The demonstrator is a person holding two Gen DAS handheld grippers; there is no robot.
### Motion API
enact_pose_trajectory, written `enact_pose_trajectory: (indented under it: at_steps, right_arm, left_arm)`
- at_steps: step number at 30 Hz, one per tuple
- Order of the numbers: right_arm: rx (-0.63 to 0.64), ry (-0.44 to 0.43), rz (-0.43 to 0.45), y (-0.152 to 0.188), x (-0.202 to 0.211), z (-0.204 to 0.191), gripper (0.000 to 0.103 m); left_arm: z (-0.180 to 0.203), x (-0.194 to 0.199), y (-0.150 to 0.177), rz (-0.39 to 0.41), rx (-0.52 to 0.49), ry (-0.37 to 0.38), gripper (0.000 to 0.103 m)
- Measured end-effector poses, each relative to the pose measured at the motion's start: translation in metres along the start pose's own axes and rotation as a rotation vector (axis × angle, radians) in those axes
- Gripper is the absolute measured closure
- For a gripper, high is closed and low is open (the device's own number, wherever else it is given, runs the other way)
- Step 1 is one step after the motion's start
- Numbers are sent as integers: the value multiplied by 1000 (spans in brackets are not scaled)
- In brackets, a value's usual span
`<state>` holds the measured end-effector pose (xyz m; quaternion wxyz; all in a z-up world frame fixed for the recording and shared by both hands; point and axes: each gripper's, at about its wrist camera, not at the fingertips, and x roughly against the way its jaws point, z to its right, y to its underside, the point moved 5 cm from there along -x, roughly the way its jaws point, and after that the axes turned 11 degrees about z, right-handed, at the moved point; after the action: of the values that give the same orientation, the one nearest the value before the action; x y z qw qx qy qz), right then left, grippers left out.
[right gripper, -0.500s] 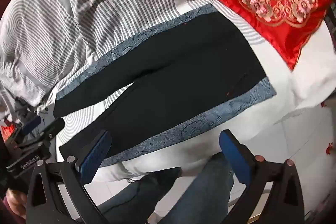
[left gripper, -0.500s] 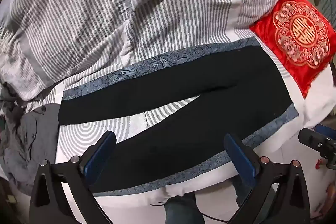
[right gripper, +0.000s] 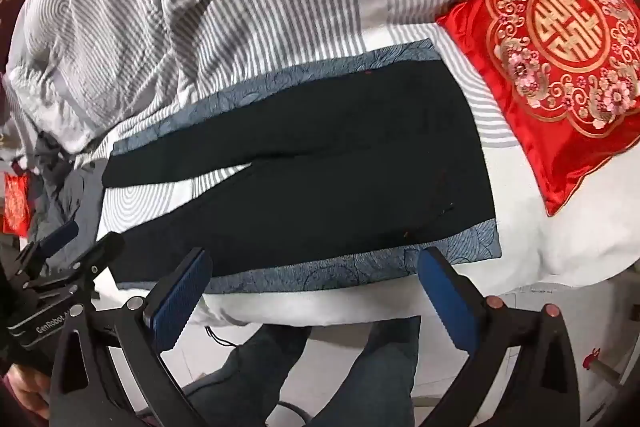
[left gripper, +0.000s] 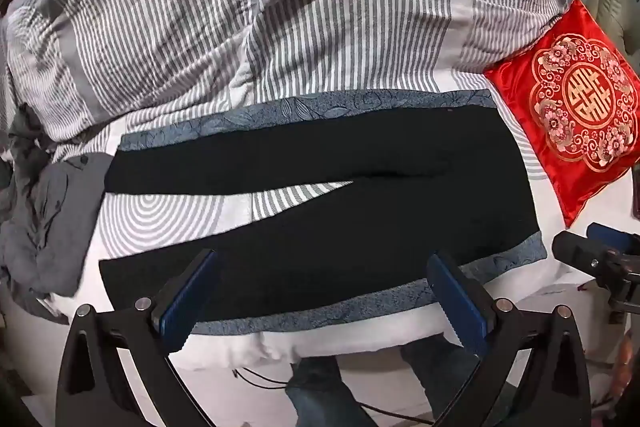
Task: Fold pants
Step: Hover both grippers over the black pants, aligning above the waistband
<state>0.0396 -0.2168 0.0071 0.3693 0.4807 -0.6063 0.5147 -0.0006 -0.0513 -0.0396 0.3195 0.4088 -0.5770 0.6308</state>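
Note:
Black pants (left gripper: 360,211) lie flat on a blue-grey patterned mat (left gripper: 360,305) on the bed, waistband to the right, two legs spread to the left. They also show in the right wrist view (right gripper: 340,179). My left gripper (left gripper: 324,275) is open and empty, above the near leg at the bed's front edge. My right gripper (right gripper: 316,275) is open and empty, above the mat's near border (right gripper: 320,273) close to the waist end. Each gripper shows at the edge of the other's view: the right one (left gripper: 600,263), the left one (right gripper: 60,267).
A striped grey and white duvet (left gripper: 280,27) is bunched behind the pants. A red embroidered cushion (left gripper: 576,103) lies to the right of the waistband. Grey clothes (left gripper: 44,219) are piled at the left. The person's jeans-clad legs (right gripper: 280,367) stand at the bed's front edge.
Both grippers have moved a little forward and lower toward the pants. The pants have not moved and both grippers stay open.

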Motion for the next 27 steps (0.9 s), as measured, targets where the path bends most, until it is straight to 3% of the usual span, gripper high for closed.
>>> enact_pose_trajectory:
  at_steps: [27]
  right_arm:
    - [-55,-6,-3,-7,1,9,0]
  left_arm:
    - [4,-2,-25,5,-26,-8,0]
